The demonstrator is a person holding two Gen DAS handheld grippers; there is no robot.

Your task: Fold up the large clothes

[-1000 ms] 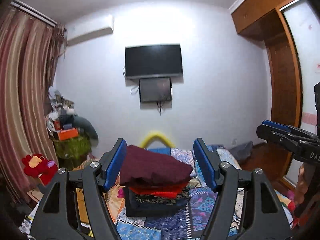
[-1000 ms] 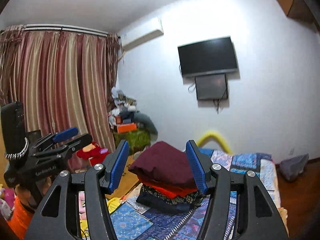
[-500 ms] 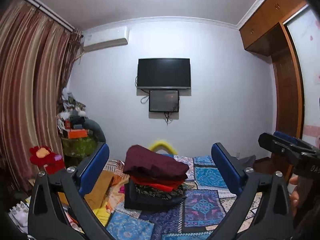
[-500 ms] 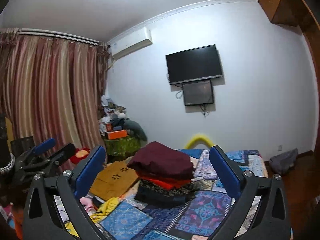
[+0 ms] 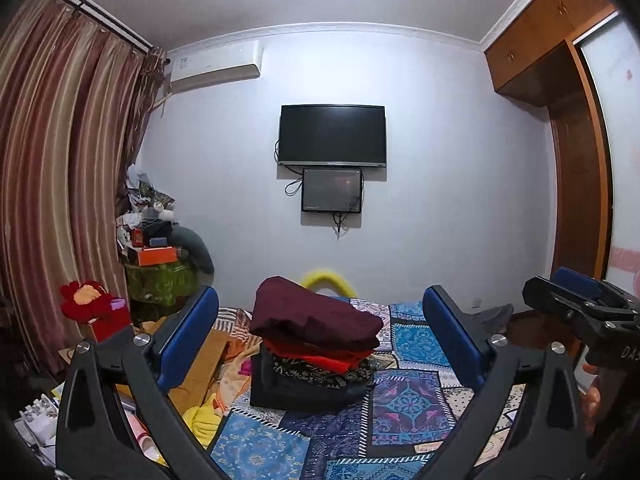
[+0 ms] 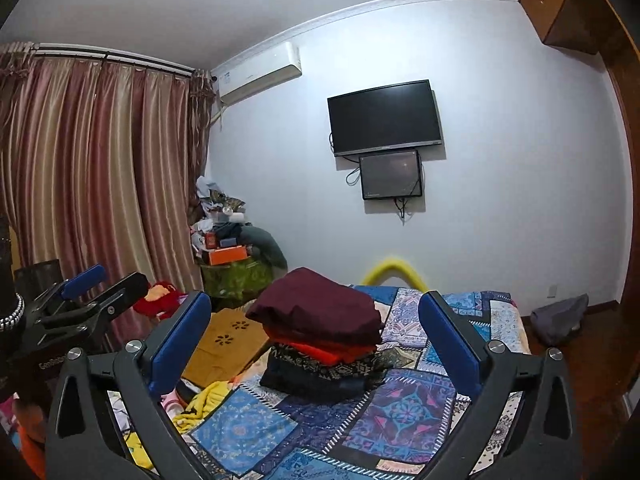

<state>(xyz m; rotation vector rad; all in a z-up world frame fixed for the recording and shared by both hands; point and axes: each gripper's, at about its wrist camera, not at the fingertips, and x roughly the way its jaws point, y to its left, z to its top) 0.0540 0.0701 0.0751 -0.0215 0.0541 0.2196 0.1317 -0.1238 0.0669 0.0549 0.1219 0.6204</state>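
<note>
A stack of folded clothes sits on the bed: a maroon garment on top, a red one under it, then dark patterned ones. The stack also shows in the right wrist view. My left gripper is open and empty, held back from the stack. My right gripper is open and empty too, also back from the stack. Each gripper shows at the edge of the other's view, the right one and the left one.
A blue patchwork bedspread covers the bed. A yellow cloth and a brown cardboard piece lie at the left. A cluttered green stand and curtains stand at the left, a wooden wardrobe at the right.
Both grippers opened wide and pulled back from the stack. The maroon garment now lies free on top of it.
</note>
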